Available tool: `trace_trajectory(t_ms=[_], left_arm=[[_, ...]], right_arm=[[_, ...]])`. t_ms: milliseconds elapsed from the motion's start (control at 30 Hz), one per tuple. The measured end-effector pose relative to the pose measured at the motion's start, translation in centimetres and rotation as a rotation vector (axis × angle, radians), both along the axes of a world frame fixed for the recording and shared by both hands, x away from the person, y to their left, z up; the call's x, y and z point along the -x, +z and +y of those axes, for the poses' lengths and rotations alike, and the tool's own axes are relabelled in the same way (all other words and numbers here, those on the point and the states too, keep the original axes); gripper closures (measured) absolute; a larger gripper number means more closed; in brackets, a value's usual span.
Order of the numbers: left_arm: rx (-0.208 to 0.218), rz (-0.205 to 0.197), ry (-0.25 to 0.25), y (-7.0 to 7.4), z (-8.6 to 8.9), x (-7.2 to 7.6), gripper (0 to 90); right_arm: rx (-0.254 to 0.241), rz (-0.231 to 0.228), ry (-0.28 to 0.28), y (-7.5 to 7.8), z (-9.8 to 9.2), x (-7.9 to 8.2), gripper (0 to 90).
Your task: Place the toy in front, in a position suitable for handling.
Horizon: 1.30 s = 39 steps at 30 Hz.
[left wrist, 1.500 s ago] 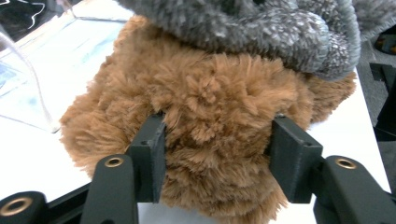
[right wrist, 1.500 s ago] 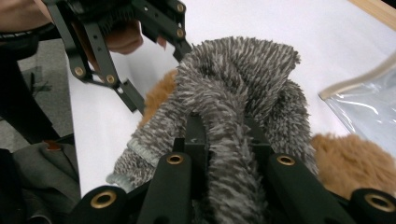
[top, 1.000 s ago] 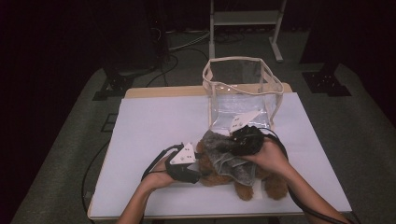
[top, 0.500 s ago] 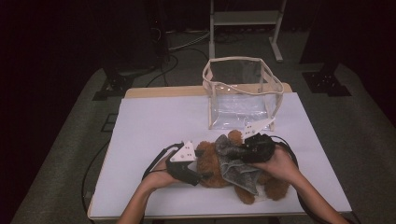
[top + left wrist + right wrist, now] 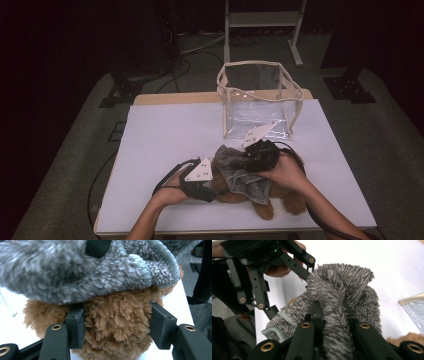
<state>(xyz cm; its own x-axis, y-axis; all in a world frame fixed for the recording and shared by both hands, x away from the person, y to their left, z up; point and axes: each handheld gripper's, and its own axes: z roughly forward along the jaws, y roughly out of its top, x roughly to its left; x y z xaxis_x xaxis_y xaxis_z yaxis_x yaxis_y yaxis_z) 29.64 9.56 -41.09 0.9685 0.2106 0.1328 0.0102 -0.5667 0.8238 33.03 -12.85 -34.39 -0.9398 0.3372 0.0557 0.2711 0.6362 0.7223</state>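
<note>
A brown plush teddy bear (image 5: 260, 192) lies on its side near the front edge of the white tabletop (image 5: 165, 135), with a grey fuzzy knitted cloth (image 5: 240, 172) draped over its upper part. The left gripper (image 5: 202, 182) lies low at the bear's left end; in the left gripper view its two black jaws stand on either side of a rounded brown furry part of the bear (image 5: 117, 322), their pads pressed into the fur, having just been closing on it, with the grey cloth (image 5: 87, 272) hanging across the top of that view. The right gripper (image 5: 260, 152) sits over the bear from behind, and in the right gripper view its jaws are pinched tight on a bunched fold of the grey cloth (image 5: 339, 300), which rises between them; the left gripper (image 5: 274, 272) shows farther off in that view, at the upper left. Behind the bear, toward the far side of the tabletop, stands a clear plastic box-shaped bag with cream trim (image 5: 260, 100), upright and open at the top, just beyond the right gripper.
</note>
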Motion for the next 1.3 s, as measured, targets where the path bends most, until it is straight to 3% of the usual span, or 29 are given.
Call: trace_trajectory(t_ms=[167,233,333,700,800,1100,1300], left_arm=[[-0.006,-0.006,0.018,0.3,0.2,-0.2,35.6],[-0.003,-0.001,0.016,0.4,0.3,-0.2,37.0],[-0.006,-0.002,0.004,0.4,0.0,-0.2,38.1],[-0.043,-0.015,-0.019,0.4,-0.1,0.0,36.8],[-0.035,-0.012,-0.011,0.3,-0.2,0.0,35.7],[-0.021,0.000,0.002,0.2,-0.1,-0.3,34.8],[-0.023,0.000,0.008,0.3,0.0,-0.3,34.2]], right_arm=[[0.018,-0.009,-0.012,0.3,-0.7,0.0,76.6],[0.039,-0.014,-0.029,0.3,-2.0,0.0,76.6],[0.038,-0.009,-0.036,0.5,-2.4,-0.1,76.6],[0.018,-0.010,0.012,0.2,0.9,-1.0,76.5],[0.008,0.005,-0.002,0.3,0.1,-1.1,76.5],[0.016,-0.008,-0.080,0.8,-4.3,-0.3,76.4],[0.028,-0.023,-0.113,1.6,-6.3,0.1,76.4]])
